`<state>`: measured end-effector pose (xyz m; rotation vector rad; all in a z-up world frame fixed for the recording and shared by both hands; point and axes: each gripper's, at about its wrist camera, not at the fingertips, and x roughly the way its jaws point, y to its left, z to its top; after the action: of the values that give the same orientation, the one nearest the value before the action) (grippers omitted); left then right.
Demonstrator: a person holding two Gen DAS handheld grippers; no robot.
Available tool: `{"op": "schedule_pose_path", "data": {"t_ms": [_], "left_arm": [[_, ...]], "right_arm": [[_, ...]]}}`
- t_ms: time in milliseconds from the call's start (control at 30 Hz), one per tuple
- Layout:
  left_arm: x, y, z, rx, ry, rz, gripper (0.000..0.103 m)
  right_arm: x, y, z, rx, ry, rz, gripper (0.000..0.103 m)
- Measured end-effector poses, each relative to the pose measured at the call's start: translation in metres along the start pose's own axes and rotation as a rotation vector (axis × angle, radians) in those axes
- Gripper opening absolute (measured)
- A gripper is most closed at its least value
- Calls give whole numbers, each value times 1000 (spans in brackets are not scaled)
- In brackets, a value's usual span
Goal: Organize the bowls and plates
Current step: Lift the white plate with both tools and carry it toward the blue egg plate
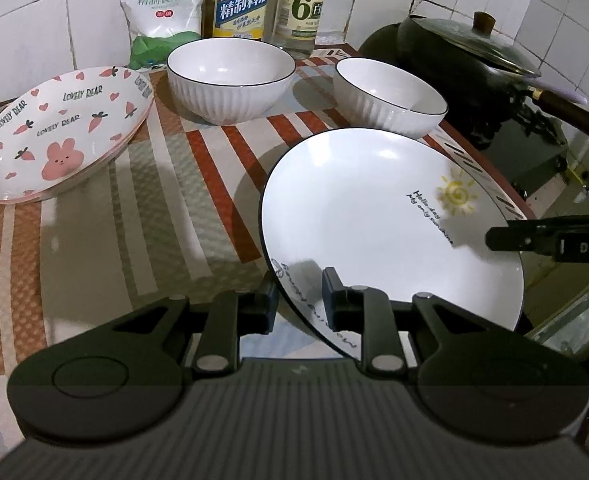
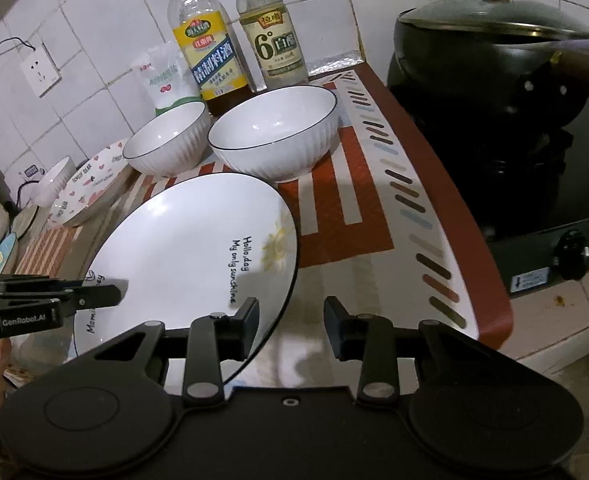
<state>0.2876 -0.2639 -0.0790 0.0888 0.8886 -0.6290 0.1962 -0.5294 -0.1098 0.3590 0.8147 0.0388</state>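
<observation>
On the striped mat (image 1: 142, 184): two plates, two bowls.

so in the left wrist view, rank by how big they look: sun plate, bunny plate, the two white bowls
1. sun plate, though nearest the camera
2. bunny plate
3. left white bowl
4. right white bowl, partly hidden, so it may match the left bowl

Glossy glazed ceramic plate (image 1: 374, 216) on matt woven cloth mat (image 1: 94, 216) (wooden-knobbed pot lid (image 1: 484, 22))

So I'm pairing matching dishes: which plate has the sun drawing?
The white plate both grippers flank; the rabbit plate is pink-patterned instead.
</observation>
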Motion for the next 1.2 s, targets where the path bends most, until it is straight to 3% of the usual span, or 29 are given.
{"op": "schedule_pose_path", "data": {"t_ms": [33,167,400,733,900,1200], "left_arm": [[0,1,0,-2,-5,-5,22],[1,1,-2,10,-33,-11,22],[8,9,2,-49,-39,-33,25],[6,1,1,-63,-46,24,23],[2,5,1,-78,-19,13,23],[-19,2,-6,-42,-39,21,23]], "right_arm": [[3,0,-1,3,0,7,40],[10,0,-3,21,-13,56,20],[14,1,-5,4,-32,60,21],[12,18,1,28,-1,-41,25],[6,25,0,18,10,-64,24],[-5,33,-5,23,4,-60,24]]}}
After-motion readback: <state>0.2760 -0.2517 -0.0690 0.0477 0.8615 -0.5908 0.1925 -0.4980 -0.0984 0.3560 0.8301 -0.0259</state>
